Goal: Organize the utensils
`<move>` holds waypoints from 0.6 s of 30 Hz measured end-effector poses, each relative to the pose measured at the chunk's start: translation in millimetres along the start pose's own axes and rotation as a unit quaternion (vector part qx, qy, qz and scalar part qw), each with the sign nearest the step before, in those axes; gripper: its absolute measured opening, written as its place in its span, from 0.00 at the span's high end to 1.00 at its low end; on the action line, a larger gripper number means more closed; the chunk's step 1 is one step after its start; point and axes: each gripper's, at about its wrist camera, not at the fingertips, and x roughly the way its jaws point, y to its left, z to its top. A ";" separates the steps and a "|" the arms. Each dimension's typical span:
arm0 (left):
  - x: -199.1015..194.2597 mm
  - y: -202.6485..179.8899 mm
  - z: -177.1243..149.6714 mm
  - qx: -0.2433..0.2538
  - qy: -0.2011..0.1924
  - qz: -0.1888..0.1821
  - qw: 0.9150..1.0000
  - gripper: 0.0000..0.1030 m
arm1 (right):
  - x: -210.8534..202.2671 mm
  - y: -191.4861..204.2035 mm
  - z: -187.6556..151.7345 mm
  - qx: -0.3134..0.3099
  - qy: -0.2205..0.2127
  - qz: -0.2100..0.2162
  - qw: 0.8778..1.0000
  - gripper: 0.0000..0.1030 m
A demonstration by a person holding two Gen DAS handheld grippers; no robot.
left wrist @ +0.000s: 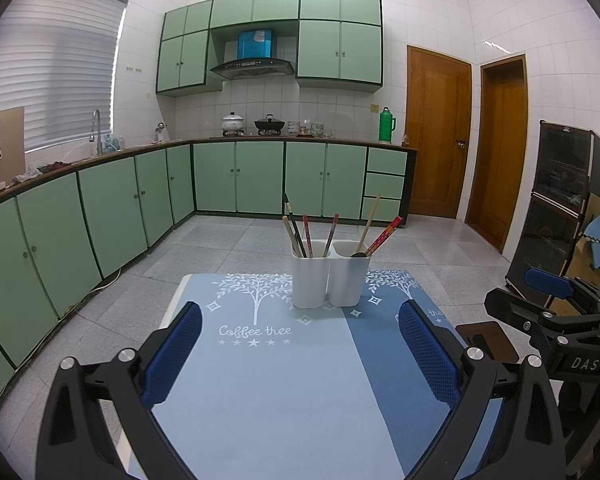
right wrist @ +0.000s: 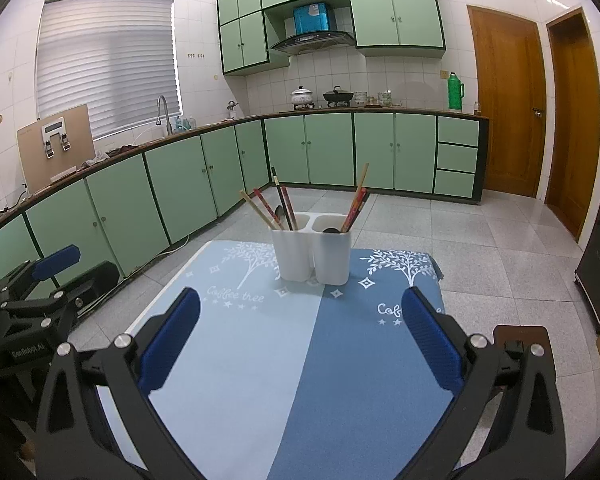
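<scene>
Currently both jaws stand wide, empty: left gripper (left wrist: 300, 344), right gripper (right wrist: 300, 332). Holder (left wrist: 330, 276) stands near the mat's (left wrist: 260, 392) far edge, chopsticks (left wrist: 304, 234) in both cups. Chopsticks look light, stiff, slippery; grip mid-shaft above the rim.

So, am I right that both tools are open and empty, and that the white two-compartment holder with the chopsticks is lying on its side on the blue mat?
Not quite: the white holder stands upright on the blue mat, as the left wrist view shows. The rest holds: the left tool and the right tool are both open and empty, and chopsticks sit in both compartments.
</scene>
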 end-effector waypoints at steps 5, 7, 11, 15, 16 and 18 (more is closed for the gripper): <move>0.0 0.3 0.1 -0.001 0.000 0.000 1.000 0.06 | 0.0 -0.4 -1.4 0.002 0.001 0.000 1.000 0.05; -0.1 0.7 -0.2 -0.002 0.000 -0.001 1.000 0.06 | -0.1 -0.6 -1.1 0.001 0.000 0.000 1.000 0.05; -0.2 2.4 -1.8 -0.003 0.001 0.000 1.000 0.06 | 0.0 -0.7 -1.5 0.001 0.000 0.000 1.000 0.05; -0.7 2.3 -0.7 -0.003 0.001 0.001 1.000 0.06 | 0.0 -0.7 -1.3 0.001 0.000 -0.001 1.000 0.05; -0.7 2.3 -0.9 -0.003 0.002 0.001 1.000 0.06 | 0.0 -0.8 -1.3 0.001 0.000 -0.001 1.000 0.05; -0.9 2.6 -1.2 -0.003 0.002 0.002 1.000 0.06 | 0.3 -1.0 -1.4 0.001 0.001 0.000 1.000 0.05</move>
